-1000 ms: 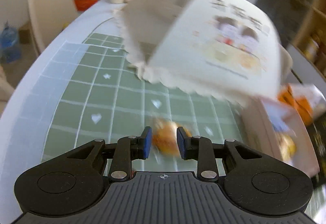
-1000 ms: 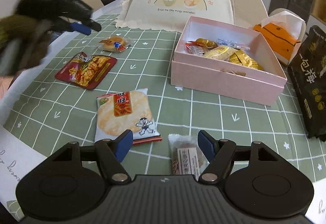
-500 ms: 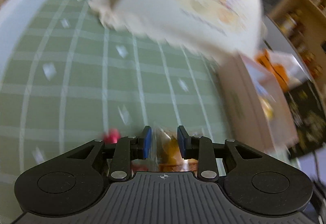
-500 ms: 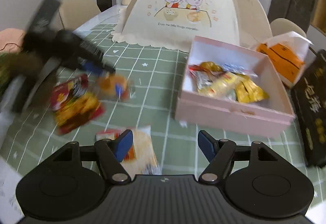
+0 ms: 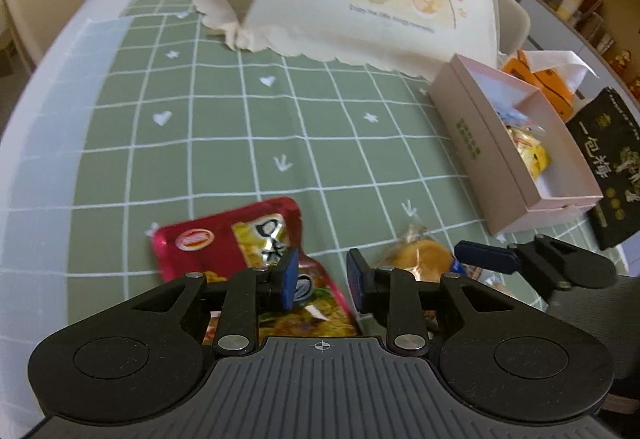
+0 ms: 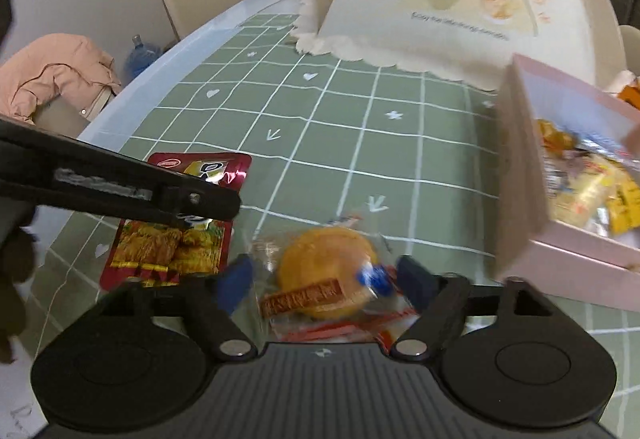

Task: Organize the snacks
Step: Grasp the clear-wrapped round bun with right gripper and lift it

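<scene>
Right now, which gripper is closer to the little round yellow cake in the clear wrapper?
Right. The right gripper has the cake between its opening fingers, not yet pinched. The left gripper is off to the side, over the red snack packet.

red snack packet point(image 5: 244, 243): near end hidden under the left hand-held gripper point(image 5: 322, 275)
round cake packet point(image 6: 328, 279): blurred, lower edge hidden
pink box point(image 6: 516, 175): beside the cake, blurred, cut off right
</scene>
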A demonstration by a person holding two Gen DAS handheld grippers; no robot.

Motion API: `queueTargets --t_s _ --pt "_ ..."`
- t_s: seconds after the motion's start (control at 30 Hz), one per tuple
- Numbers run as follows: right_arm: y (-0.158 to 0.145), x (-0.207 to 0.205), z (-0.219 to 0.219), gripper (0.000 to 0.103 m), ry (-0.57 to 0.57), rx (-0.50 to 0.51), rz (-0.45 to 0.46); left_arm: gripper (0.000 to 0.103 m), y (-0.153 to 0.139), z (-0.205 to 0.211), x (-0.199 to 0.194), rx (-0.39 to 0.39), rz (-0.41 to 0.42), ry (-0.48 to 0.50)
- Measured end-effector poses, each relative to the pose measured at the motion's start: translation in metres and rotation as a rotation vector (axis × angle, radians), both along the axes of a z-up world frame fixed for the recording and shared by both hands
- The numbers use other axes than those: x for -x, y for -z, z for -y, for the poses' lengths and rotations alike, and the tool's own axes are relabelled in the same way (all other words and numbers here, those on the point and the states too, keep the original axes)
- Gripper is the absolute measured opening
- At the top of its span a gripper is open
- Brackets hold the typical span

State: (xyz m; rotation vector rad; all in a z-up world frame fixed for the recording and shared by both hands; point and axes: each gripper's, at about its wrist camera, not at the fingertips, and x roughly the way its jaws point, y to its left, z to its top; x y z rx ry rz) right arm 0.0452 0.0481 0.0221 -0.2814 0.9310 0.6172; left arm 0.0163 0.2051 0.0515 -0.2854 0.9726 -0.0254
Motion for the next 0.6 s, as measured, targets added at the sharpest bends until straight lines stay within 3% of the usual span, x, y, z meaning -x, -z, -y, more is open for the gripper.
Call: queueTargets --t_s 0.1,0.17,0.27,0.43,0.6 --pt "0.000 0.002 -0.004 0.086 -0.022 0.030 0.018 0.031 -0.004 -0.001 0.002 -0.011 0.007 0.000" --pt "-0.004 0.004 0.003 0.070 -0.032 0.011 0.002 0.031 -0.006 0.000 0.004 -0.013 0.012 -0.005" --pt "-0.019 0.012 0.021 0.064 -0.029 -0.009 0.034 0.031 -0.009 0.003 0.009 -0.009 0.023 -0.018" --pt "-0.051 0.031 0.071 0.062 -0.014 -0.036 0.108 0.030 -0.016 0.019 0.022 0.021 0.033 -0.023" --pt "-0.051 0.048 0.135 0.062 0.078 0.073 0.194 0.030 -0.015 0.063 0.040 0.110 0.001 0.089"
